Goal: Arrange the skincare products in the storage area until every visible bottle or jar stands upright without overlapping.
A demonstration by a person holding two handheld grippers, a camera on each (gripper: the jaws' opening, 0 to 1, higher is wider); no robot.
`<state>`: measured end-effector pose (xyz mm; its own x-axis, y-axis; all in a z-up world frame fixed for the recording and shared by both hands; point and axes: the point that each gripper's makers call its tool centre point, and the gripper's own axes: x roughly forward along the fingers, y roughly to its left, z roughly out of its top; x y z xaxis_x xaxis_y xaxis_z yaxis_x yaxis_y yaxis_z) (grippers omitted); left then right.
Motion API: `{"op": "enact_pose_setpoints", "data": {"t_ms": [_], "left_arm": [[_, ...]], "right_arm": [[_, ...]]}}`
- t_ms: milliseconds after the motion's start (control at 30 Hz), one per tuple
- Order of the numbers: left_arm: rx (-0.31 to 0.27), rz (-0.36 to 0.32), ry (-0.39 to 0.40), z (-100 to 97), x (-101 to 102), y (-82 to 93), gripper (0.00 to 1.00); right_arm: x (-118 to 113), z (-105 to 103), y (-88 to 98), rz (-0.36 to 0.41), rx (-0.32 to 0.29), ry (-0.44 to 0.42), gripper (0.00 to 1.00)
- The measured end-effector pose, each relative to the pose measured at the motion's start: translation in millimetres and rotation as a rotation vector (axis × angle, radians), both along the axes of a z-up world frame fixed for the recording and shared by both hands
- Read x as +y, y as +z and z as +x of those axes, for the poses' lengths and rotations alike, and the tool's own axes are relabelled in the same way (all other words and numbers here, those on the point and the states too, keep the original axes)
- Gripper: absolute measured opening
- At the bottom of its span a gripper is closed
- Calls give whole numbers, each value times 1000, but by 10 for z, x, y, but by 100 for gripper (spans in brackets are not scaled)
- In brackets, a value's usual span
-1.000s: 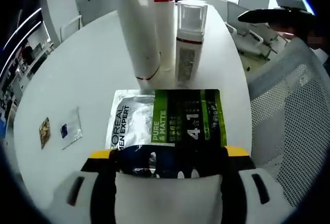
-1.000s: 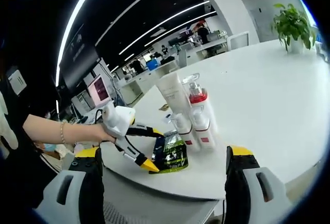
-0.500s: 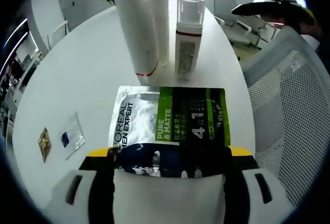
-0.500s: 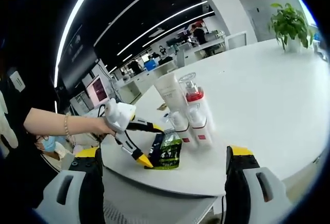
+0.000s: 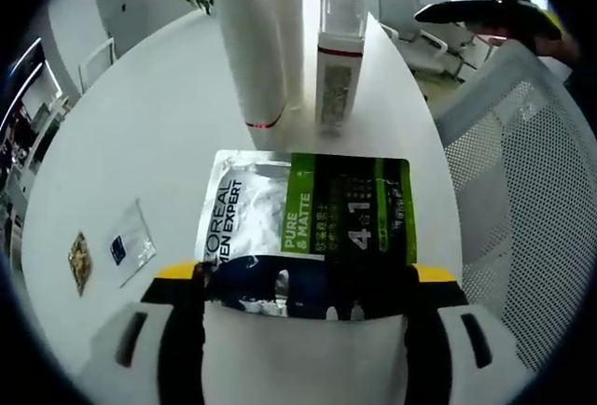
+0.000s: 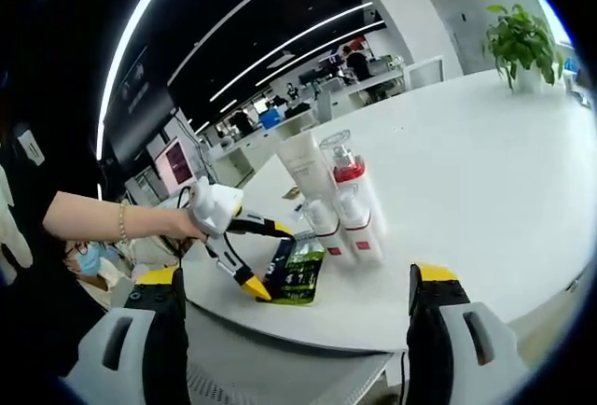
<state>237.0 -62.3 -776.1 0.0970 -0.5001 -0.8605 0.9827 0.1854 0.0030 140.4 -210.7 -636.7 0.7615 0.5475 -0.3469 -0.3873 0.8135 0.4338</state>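
On a round white table [image 5: 140, 134] in an open office — left tool [image 5: 303, 279] gripping sachet [image 5: 308, 218], right tool [image 6: 294, 284] wide.

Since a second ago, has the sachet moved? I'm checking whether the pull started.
Yes. In the right gripper view the sachet has slid away from the bottles, toward the table edge.

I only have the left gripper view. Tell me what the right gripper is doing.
Observer: The right gripper is open, with nothing between its fingers, off the table edge.
Operator: Count the standing containers.
Observer: Four stand upright: a tall tube, a pump bottle and two small white bottles.
Operator: Report the left gripper.
Observer: The left gripper holds the L'Oreal sachet near the table edge, beside the small bottles.
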Motion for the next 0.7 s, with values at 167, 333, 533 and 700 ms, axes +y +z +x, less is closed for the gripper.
{"op": "enact_pose_setpoints", "data": {"t_ms": [167, 333, 533, 700], "left_arm": [[2, 6, 6, 29, 20, -19, 86], [7, 9, 21, 34, 28, -18, 85], [-1, 13, 19, 24, 30, -3, 86], [-27, 10, 16, 38, 36, 40, 88]], "right_arm": [[17, -12, -6, 0, 1, 3, 100], [21, -29, -9, -6, 1, 7, 100], [18, -57, -16, -5, 4, 2, 100], [25, -81, -20, -6, 6, 2, 100]]}}
